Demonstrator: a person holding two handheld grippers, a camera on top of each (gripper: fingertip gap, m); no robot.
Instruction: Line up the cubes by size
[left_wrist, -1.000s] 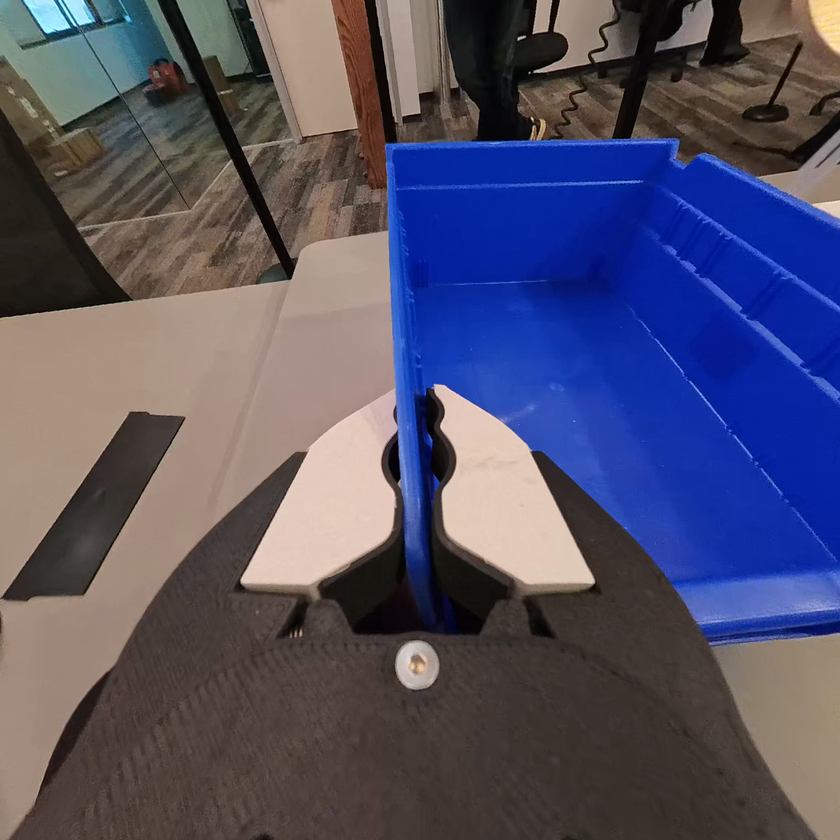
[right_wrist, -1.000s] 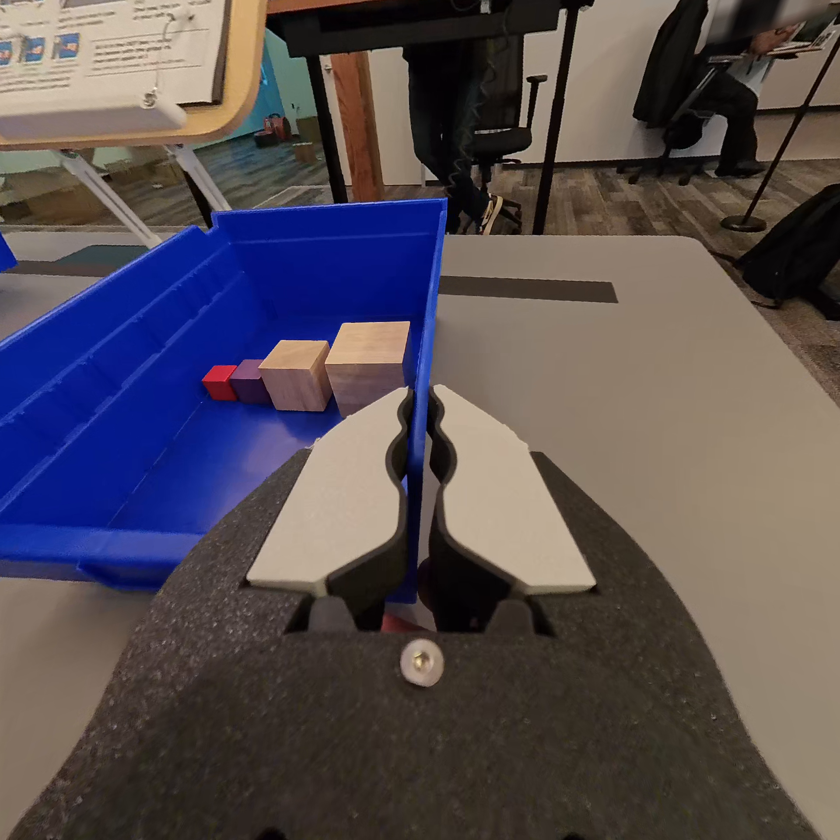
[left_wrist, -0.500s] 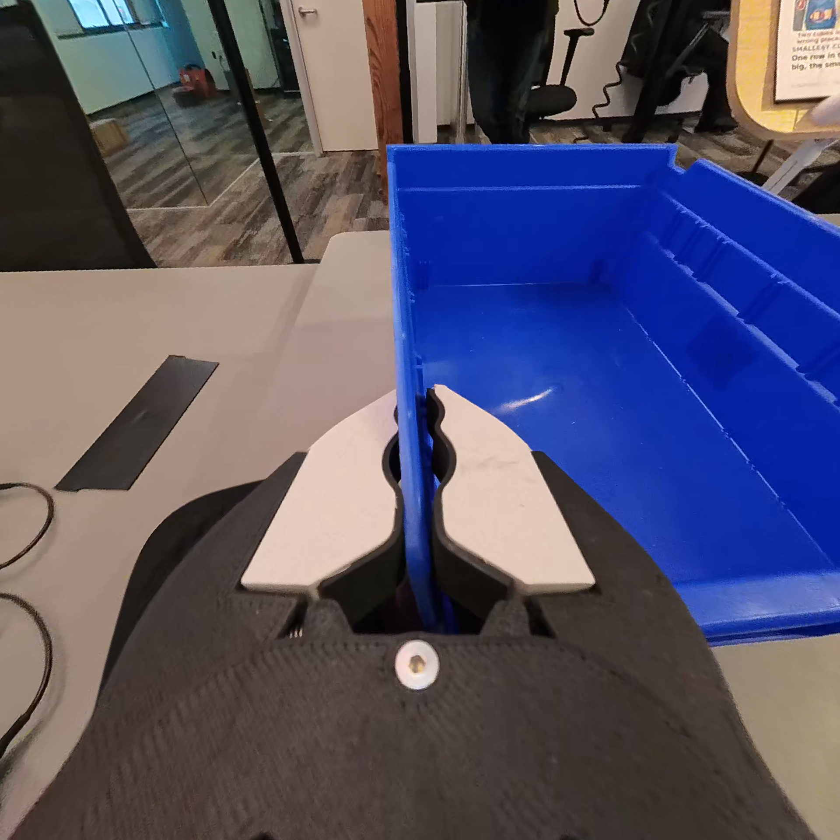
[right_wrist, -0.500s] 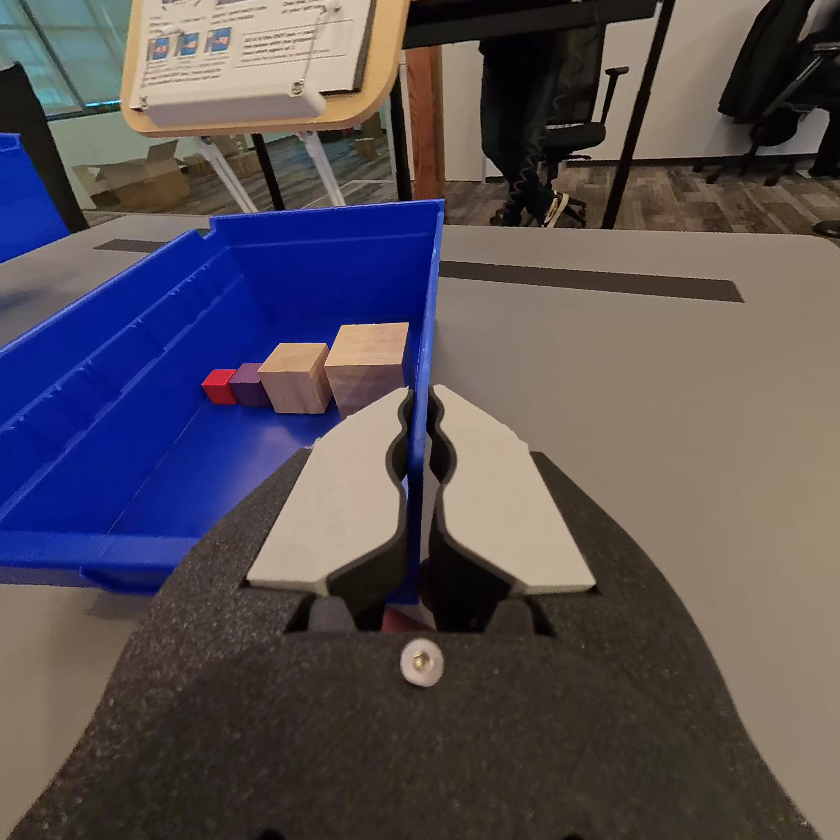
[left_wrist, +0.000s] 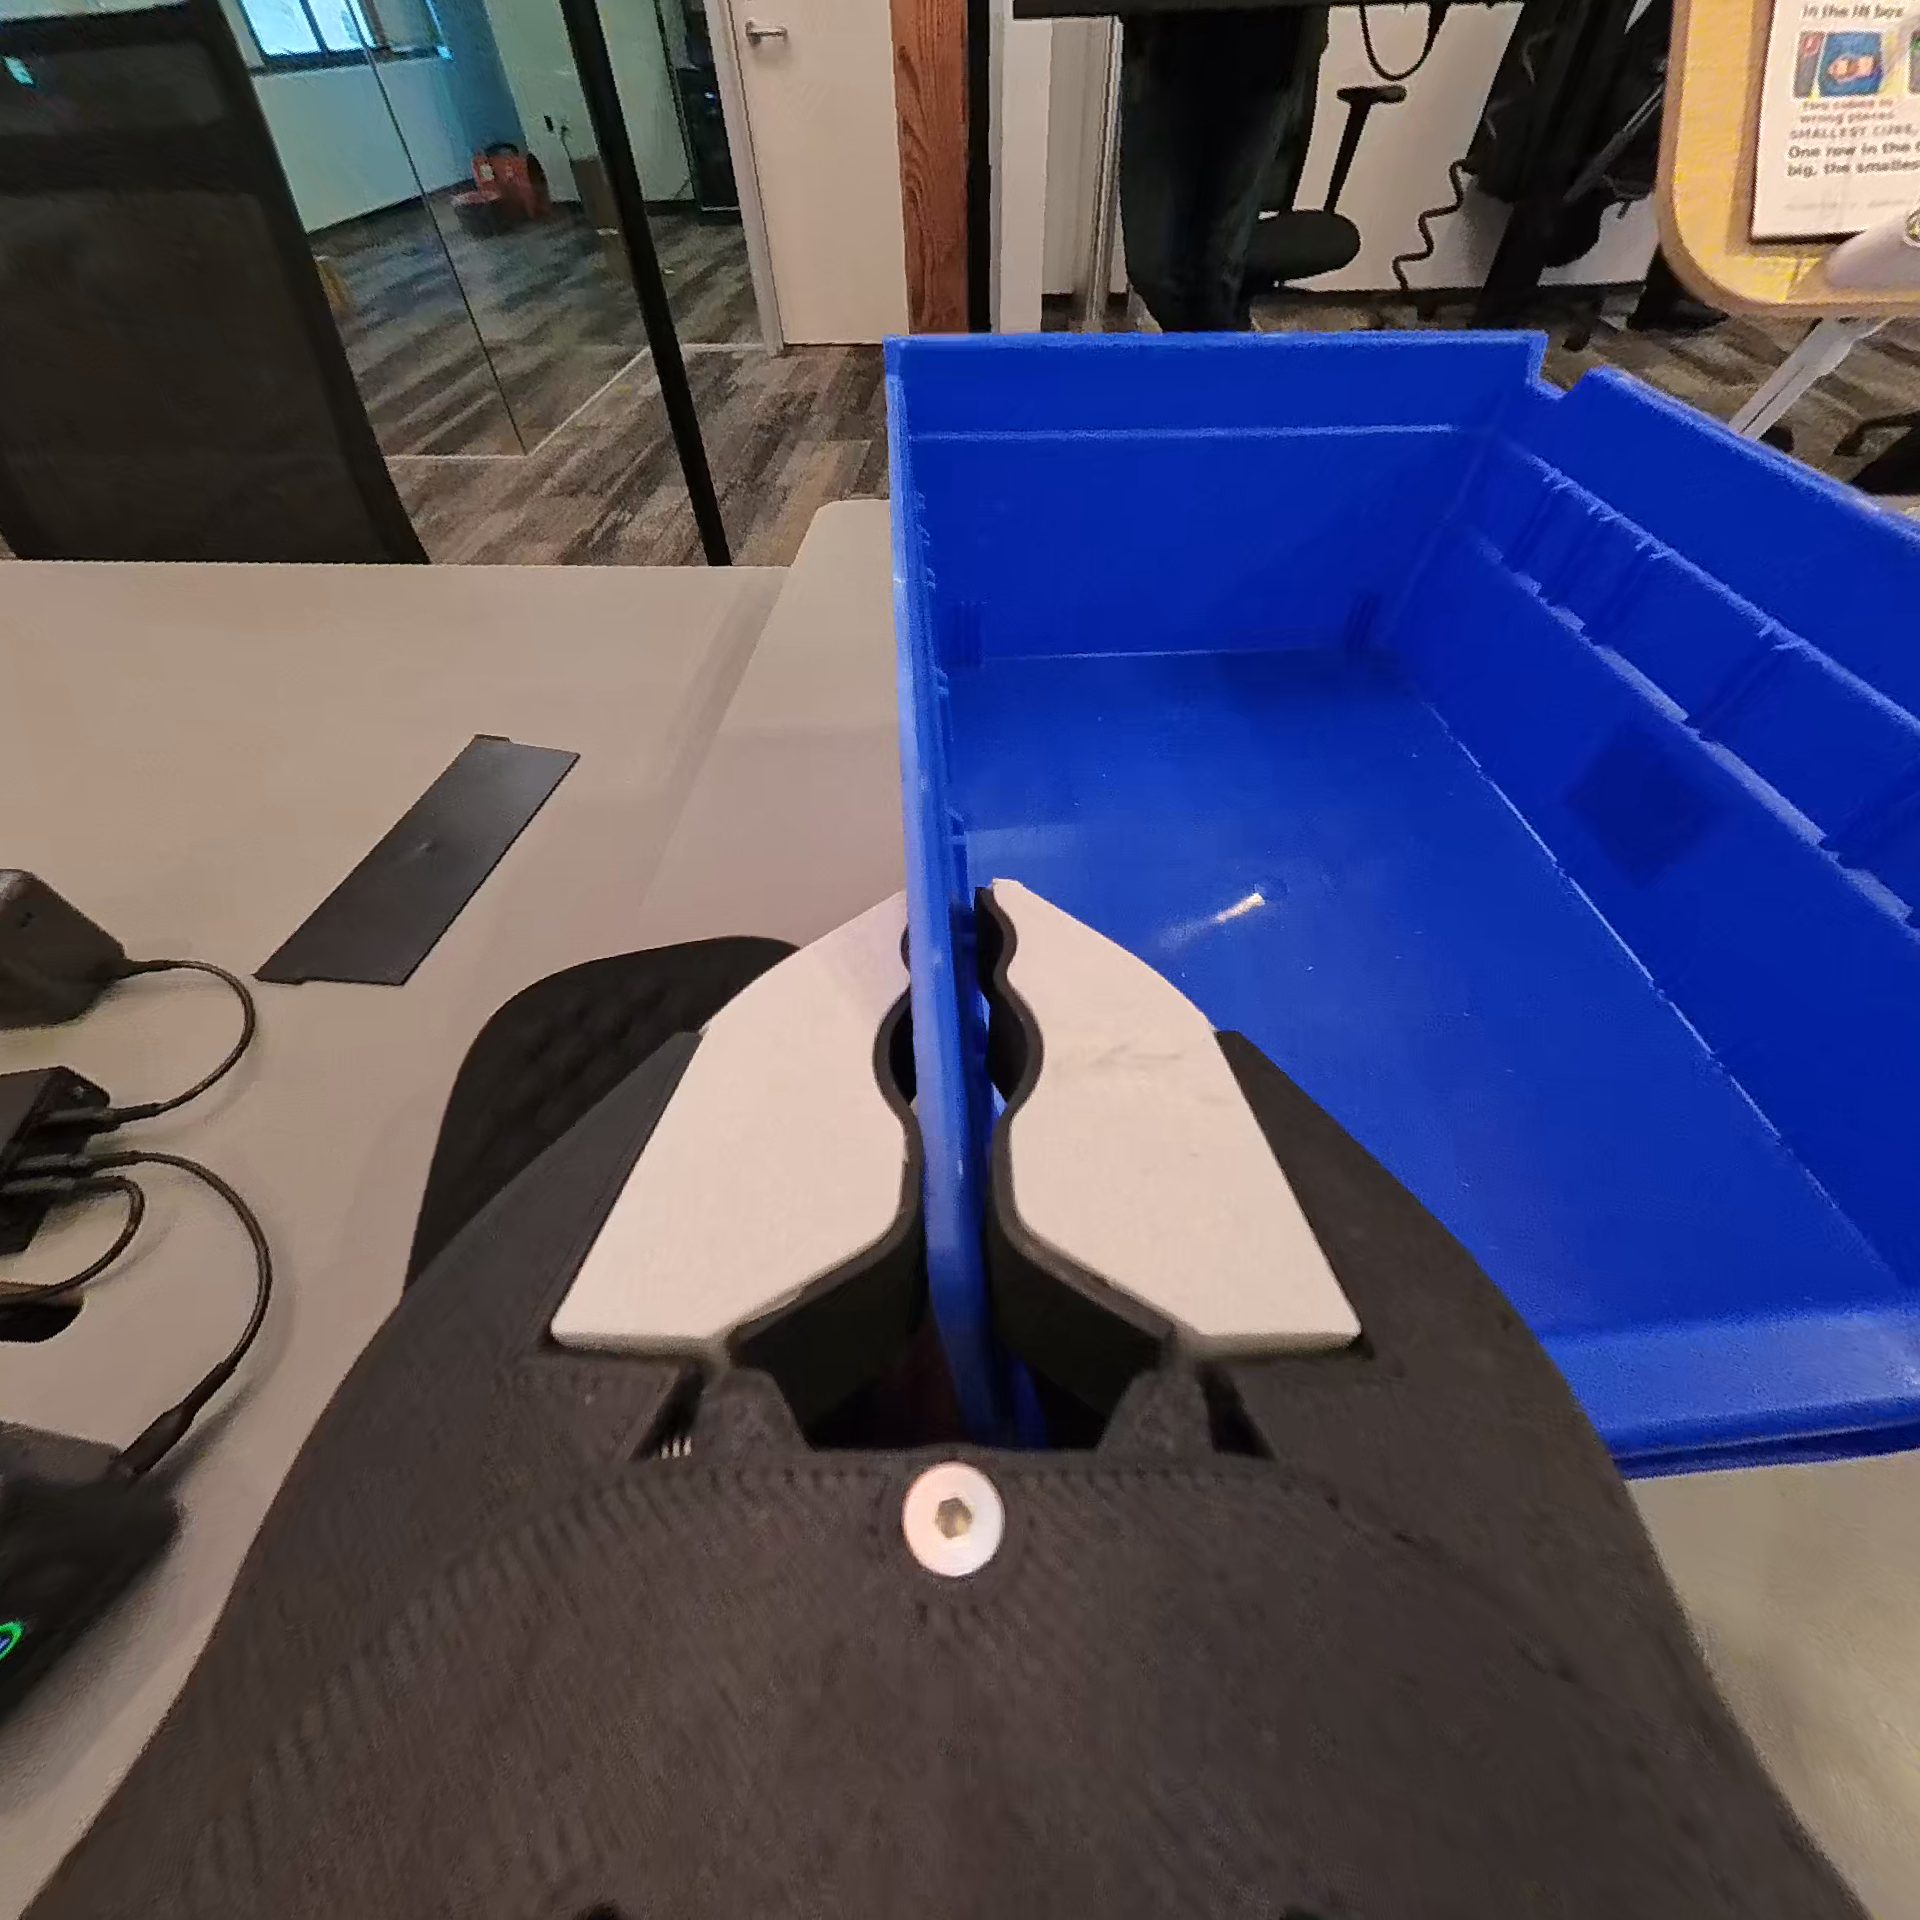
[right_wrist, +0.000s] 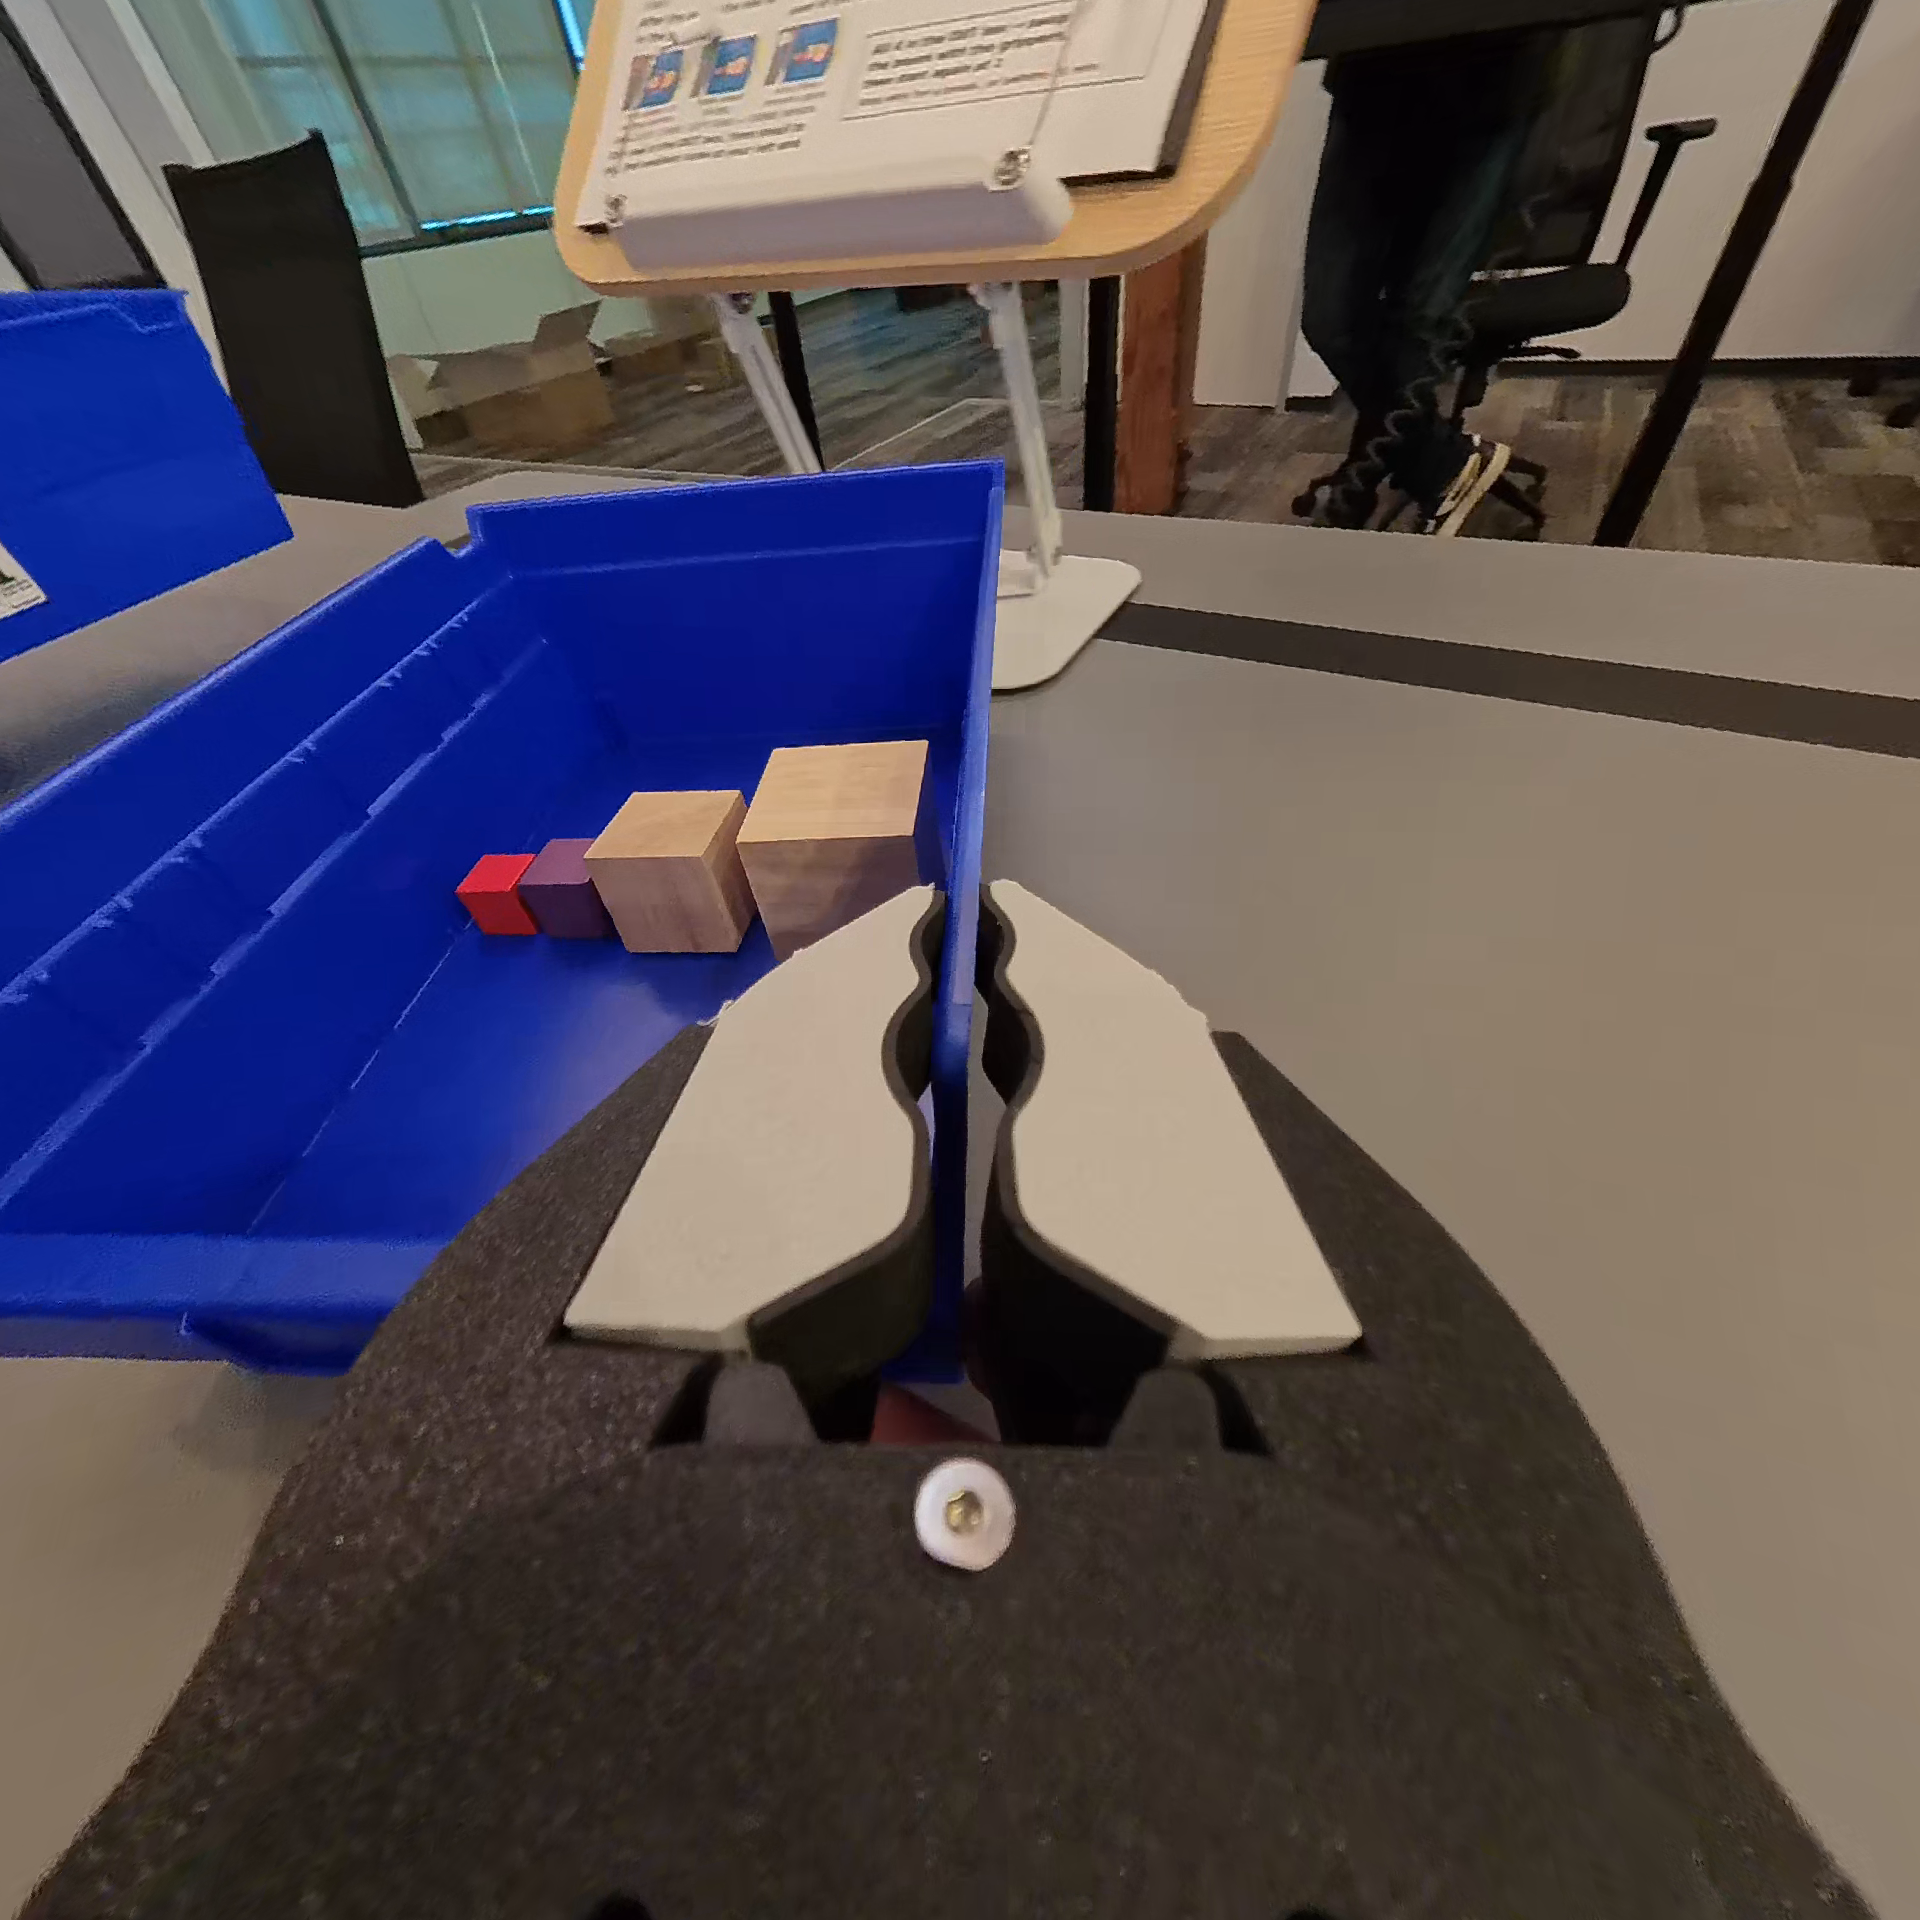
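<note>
In the right wrist view, four cubes stand in a row on the floor of a blue bin (right_wrist: 727, 582): a small red cube (right_wrist: 499, 891), a purple cube (right_wrist: 564, 888), a medium wooden cube (right_wrist: 675, 868) and a large wooden cube (right_wrist: 836, 821) next to the right wall. My right gripper (right_wrist: 961, 894) is shut on that bin's right wall. In the left wrist view, my left gripper (left_wrist: 951, 904) is shut on the left wall of a second blue bin (left_wrist: 1195, 520), which holds nothing that I can see.
Both bins are over a grey table (right_wrist: 1455, 935) with black tape strips (left_wrist: 416, 862). Black boxes with cables (left_wrist: 62, 1122) lie at the left. A white-footed stand with an instruction board (right_wrist: 894, 135) is behind the bin with cubes. Another blue bin (right_wrist: 104, 468) shows far left.
Both grippers keep their hold on the bin walls. The background has slid rightward in both views: cables came into the left view, and the board stand moved to the middle of the right view.
</note>
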